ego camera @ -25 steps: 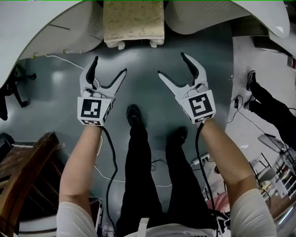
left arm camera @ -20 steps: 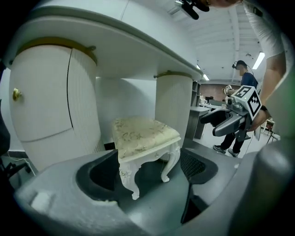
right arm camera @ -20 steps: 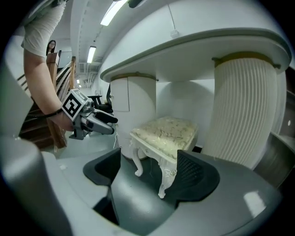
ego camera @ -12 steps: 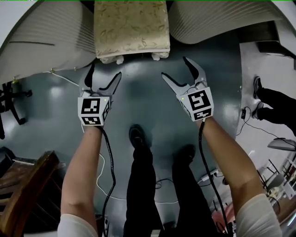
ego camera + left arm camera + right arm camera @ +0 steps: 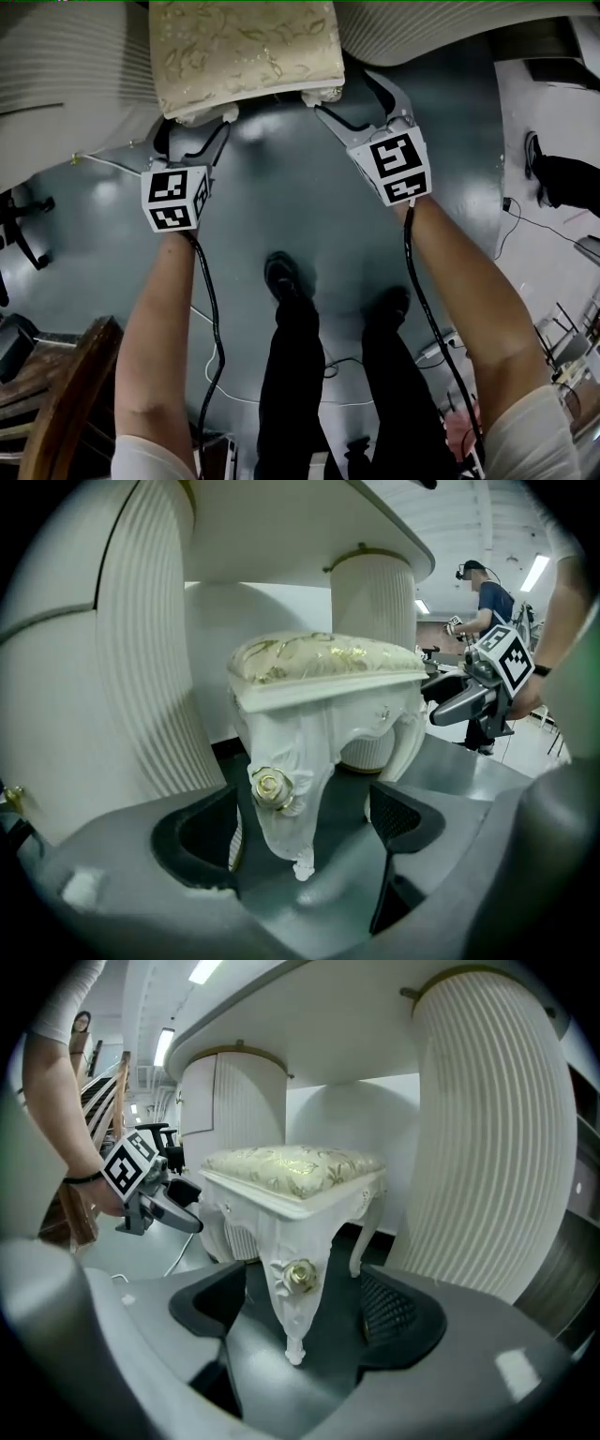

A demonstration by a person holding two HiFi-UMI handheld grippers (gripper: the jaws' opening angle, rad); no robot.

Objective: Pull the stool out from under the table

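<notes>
Stool [image 5: 246,52]: gold-patterned cushion on white carved legs, tucked between the table's two ribbed pedestals, with its front edge facing me.
Left gripper [image 5: 192,141]: fingers spread, with the stool's left front leg [image 5: 281,808] standing in the gap. I see no pad pressing on it.
Right gripper [image 5: 352,101]: fingers spread the same way around the right front leg [image 5: 295,1297], whose rosette sits level with the pads.
Floor [image 5: 281,206]: smooth grey. My feet and a trailing cable [image 5: 210,305] lie behind the grippers.
Table [image 5: 281,527]: the top overhangs the cushion and the pedestals stand close on either side.
Risk: the legs taper and curve, so a clamp set low could slide off when I pull. An uneven pull from my two hands would likely swing the stool into a pedestal. Stepping back, I could snag the cable.
Hidden: the front legs mostly screen the rear ones. The head view cuts off the cushion's far end, and the seat covers the jaw tips. I cannot tell whether any pad brushes a leg.
</notes>
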